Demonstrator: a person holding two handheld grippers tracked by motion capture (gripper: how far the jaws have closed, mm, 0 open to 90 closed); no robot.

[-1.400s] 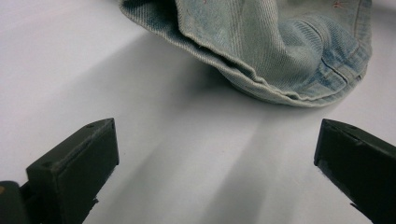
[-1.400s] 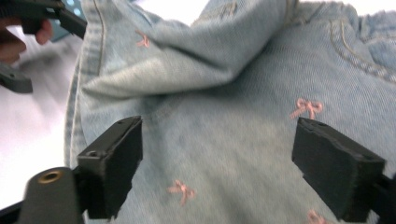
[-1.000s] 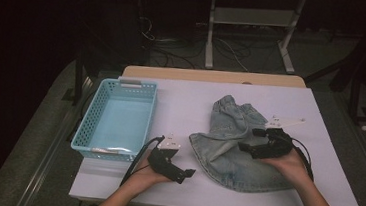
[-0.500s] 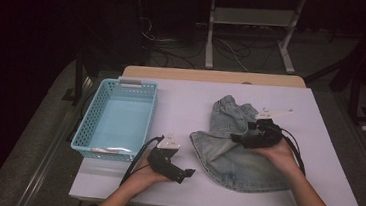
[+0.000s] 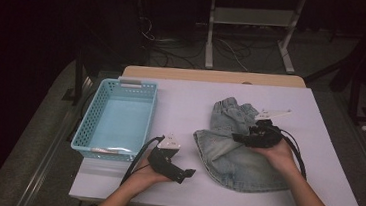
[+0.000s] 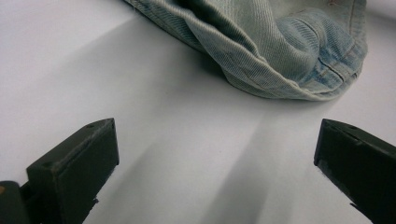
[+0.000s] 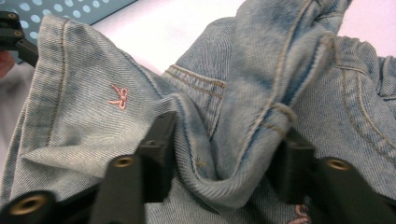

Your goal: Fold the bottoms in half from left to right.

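In the high view, the denim garment lies right of the blue basket on the tabletop. In the left gripper view, the left gripper gapes, released. In the right gripper view, the right gripper has just been closing, its jaws pinching a bunched fold; a shallow bite may slip when lifted.

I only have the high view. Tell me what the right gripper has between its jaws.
Observer: In the right gripper view, the right gripper has a bunched fold of the denim garment between its jaws, which have just been closing.
Operator: Report any marking on the fabric.
Observer: A small pink embroidered bow sits left of that fold.
Operator: Now the left side.
Observer: The left gripper stands wide open over bare white table, the garment's hem ahead, untouched.
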